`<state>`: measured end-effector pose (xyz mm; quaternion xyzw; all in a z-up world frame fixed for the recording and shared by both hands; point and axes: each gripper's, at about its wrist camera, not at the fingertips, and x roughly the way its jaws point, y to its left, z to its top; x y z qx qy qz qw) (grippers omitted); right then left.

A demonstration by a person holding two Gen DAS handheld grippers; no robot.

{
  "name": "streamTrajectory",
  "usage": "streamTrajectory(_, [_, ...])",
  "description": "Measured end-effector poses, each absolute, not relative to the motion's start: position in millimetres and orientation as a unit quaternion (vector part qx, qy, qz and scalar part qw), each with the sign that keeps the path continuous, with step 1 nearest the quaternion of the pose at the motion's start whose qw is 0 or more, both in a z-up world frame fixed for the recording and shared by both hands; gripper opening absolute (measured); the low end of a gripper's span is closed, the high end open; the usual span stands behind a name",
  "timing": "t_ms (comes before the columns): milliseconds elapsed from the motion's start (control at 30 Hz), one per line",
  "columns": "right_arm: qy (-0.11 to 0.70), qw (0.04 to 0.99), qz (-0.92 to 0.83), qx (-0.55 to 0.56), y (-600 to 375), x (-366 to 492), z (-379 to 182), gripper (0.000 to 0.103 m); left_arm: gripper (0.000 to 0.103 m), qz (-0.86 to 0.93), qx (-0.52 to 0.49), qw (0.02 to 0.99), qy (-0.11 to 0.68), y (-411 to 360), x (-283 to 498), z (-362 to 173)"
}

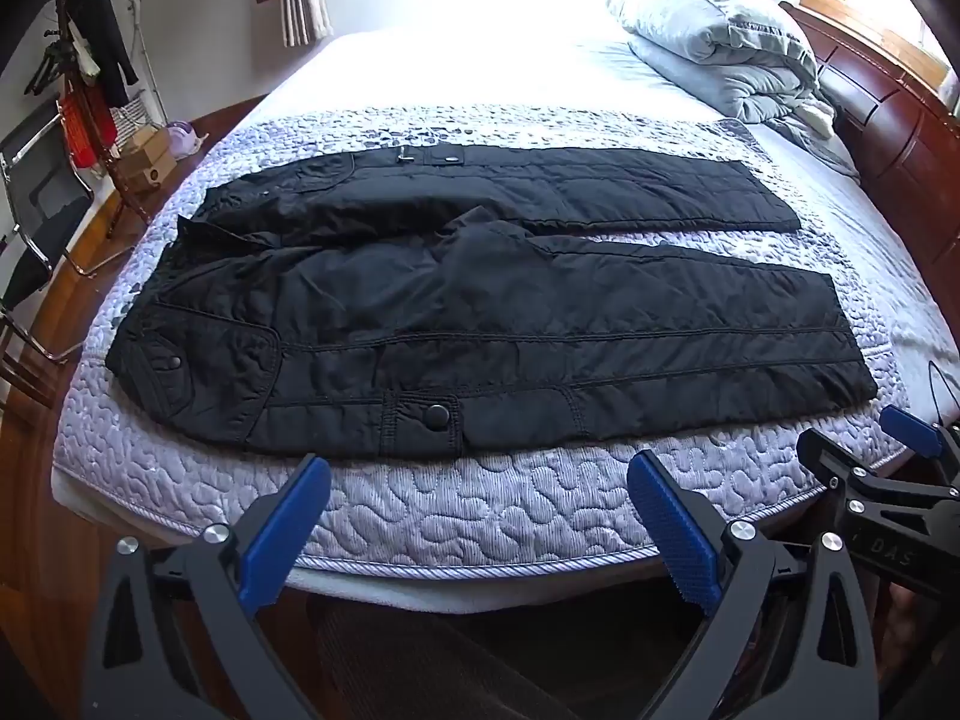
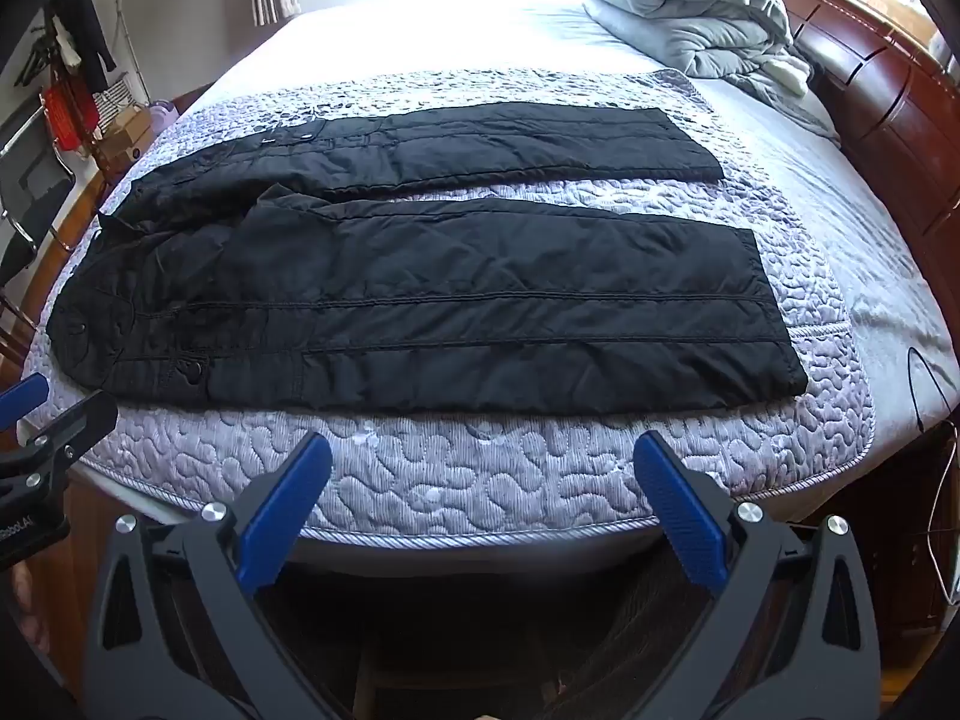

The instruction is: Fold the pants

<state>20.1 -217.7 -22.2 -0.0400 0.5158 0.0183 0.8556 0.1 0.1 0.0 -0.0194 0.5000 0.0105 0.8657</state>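
Black quilted pants (image 1: pixel 480 300) lie spread flat on the bed, waist at the left, both legs running right with a gap between them. They also show in the right wrist view (image 2: pixel 420 300). My left gripper (image 1: pixel 480 480) is open and empty, above the near edge of the mattress, short of the near leg. My right gripper (image 2: pixel 480 468) is open and empty, also at the near edge, further right toward the leg hems. The right gripper's side shows in the left wrist view (image 1: pixel 888 468); the left one's side shows in the right wrist view (image 2: pixel 54 432).
The pants rest on a lilac quilted mattress pad (image 1: pixel 480 510). A folded grey duvet (image 1: pixel 720 42) lies at the far right by the wooden headboard (image 1: pixel 900 120). A clothes rack (image 1: pixel 90 60), boxes and a chair (image 1: pixel 36 210) stand left of the bed.
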Motion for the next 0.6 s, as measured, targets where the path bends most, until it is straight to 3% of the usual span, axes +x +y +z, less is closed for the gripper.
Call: streamTrajectory(600, [0.517, 0.855, 0.019, -0.041, -216.6, 19.7, -23.0, 0.101, 0.099, 0.017, -0.019, 0.866, 0.499, -1.0, 0.9, 3.4])
